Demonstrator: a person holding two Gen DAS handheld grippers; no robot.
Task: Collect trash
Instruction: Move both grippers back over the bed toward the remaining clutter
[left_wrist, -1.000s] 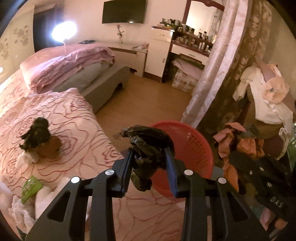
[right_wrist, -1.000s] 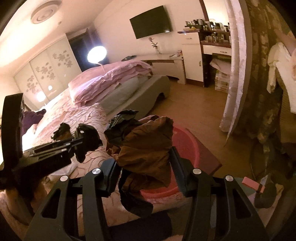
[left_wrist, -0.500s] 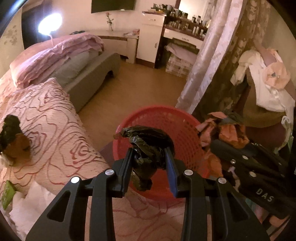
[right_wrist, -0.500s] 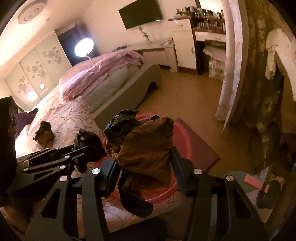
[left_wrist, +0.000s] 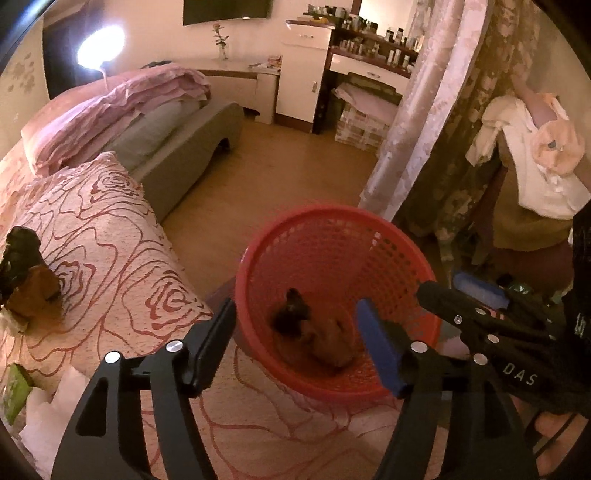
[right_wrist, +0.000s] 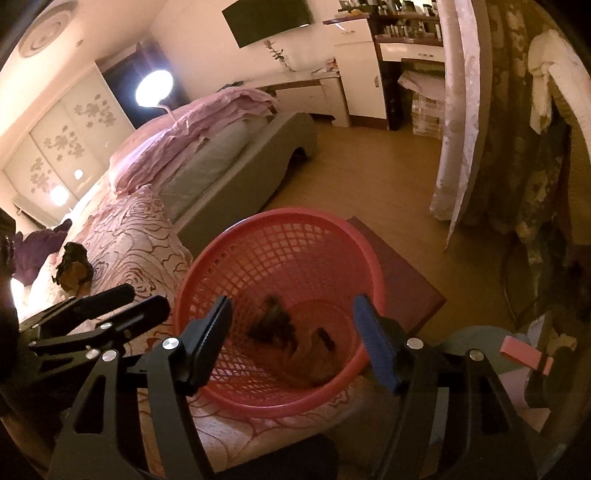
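Note:
A red mesh basket (left_wrist: 332, 236) stands on the floor beside the bed; it also shows in the right wrist view (right_wrist: 280, 240). A black bag and a brown bag (left_wrist: 314, 332) lie at its bottom, also in the right wrist view (right_wrist: 295, 339). My left gripper (left_wrist: 299, 343) is open and empty above the basket. My right gripper (right_wrist: 295, 336) is open and empty above the basket too. More black and brown trash (left_wrist: 26, 277) lies on the bedspread at the left, also in the right wrist view (right_wrist: 74, 266).
White tissues and a green wrapper (left_wrist: 14, 391) lie on the bed (left_wrist: 110, 258) at lower left. A curtain (left_wrist: 424, 110) hangs behind the basket. Clothes (left_wrist: 535, 158) pile at the right. A dark red mat (right_wrist: 399, 273) lies under the basket.
Both grippers opened over the basket. The black bag dropped from the left one and the brown bag from the right one into the basket.

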